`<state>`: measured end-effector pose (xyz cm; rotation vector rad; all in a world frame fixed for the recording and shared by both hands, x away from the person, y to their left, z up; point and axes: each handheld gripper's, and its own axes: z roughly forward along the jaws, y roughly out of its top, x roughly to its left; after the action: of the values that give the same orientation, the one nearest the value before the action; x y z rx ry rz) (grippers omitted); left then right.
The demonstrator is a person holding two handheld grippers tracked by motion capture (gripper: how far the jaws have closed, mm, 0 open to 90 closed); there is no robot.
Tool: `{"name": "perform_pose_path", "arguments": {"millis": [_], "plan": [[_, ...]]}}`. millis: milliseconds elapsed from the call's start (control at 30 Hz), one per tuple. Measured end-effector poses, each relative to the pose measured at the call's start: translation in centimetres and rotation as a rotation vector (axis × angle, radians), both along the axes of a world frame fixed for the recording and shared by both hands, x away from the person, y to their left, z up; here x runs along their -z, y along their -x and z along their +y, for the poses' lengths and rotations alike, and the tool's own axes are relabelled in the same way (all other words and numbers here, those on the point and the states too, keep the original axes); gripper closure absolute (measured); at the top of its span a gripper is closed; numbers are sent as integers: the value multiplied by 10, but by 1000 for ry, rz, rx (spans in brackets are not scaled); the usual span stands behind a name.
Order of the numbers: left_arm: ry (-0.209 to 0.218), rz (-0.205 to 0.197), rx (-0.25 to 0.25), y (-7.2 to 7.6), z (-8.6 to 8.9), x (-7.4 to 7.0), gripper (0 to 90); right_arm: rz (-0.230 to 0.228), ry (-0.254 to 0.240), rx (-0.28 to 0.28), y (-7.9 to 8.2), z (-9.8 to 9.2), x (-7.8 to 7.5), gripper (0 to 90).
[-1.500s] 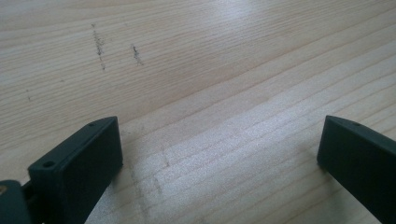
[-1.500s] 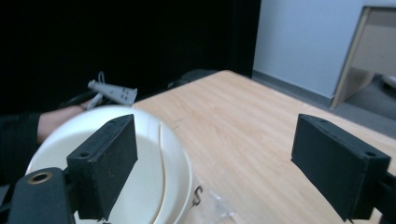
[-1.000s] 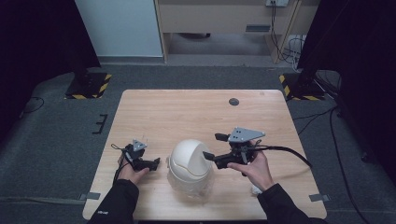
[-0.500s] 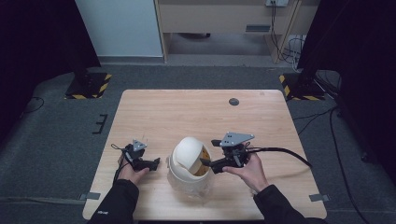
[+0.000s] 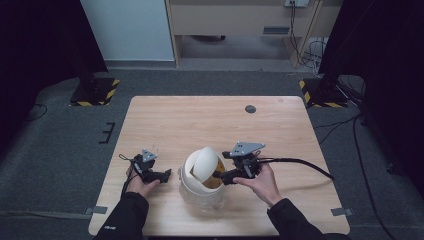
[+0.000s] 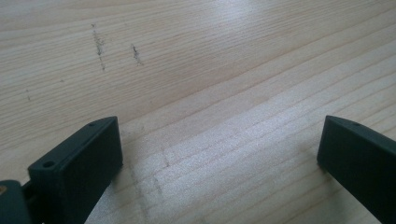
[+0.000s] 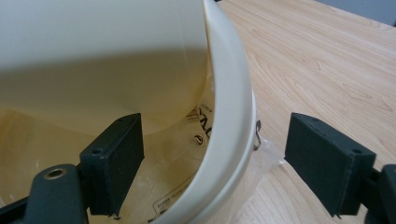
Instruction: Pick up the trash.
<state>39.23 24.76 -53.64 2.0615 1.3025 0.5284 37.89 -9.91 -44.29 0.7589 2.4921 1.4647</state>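
A cream bin (image 5: 196, 192) with a swinging dome lid (image 5: 202, 161) stands near the front of the wooden table (image 5: 200, 120). The lid is tipped inward and a yellowish inside shows. My right gripper (image 5: 223, 177) is at the bin's right side. In the right gripper view its jaws (image 7: 215, 158) straddle the rim (image 7: 233, 107), one inside under the lid flap (image 7: 93, 60), one outside, and neither pad touches it. They have just closed a little. A clear liner bag (image 7: 187, 154) lies inside. My left gripper (image 5: 167, 173) rests open left of the bin, with bare wood between its jaws (image 6: 219, 154).
A small dark round disc (image 5: 250, 108) lies near the table's far edge. The right gripper's cable (image 5: 300, 162) trails right across the table. Bare wood stretches beyond the bin and to its right. Dark stands and a pale cabinet are on the floor behind.
My right gripper has moved left and down to the bin's opening. The lid has swung from closed to tipped inward. The left hand has stayed put.
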Motion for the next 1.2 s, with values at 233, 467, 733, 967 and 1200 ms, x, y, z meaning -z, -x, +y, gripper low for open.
{"name": "perform_pose_path", "arguments": {"millis": [233, 467, 733, 967, 1200], "plan": [[0, 0, 0, 0, 0, 0, 0, -13, -26, 10, 2, -7, -10, 198], [0, 0, 0, 0, 0, 0, 0, -41, -30, 28, 5, -18, -22, 191], [0, 0, 0, 0, 0, 0, 0, -46, -58, 65, 7, -37, -28, 188], [0, 0, 0, 0, 0, 0, 0, -61, -68, 107, 11, -57, -32, 186], [0, 0, 0, 0, 0, 0, 0, -57, -62, 143, 14, -77, -26, 188]]}}
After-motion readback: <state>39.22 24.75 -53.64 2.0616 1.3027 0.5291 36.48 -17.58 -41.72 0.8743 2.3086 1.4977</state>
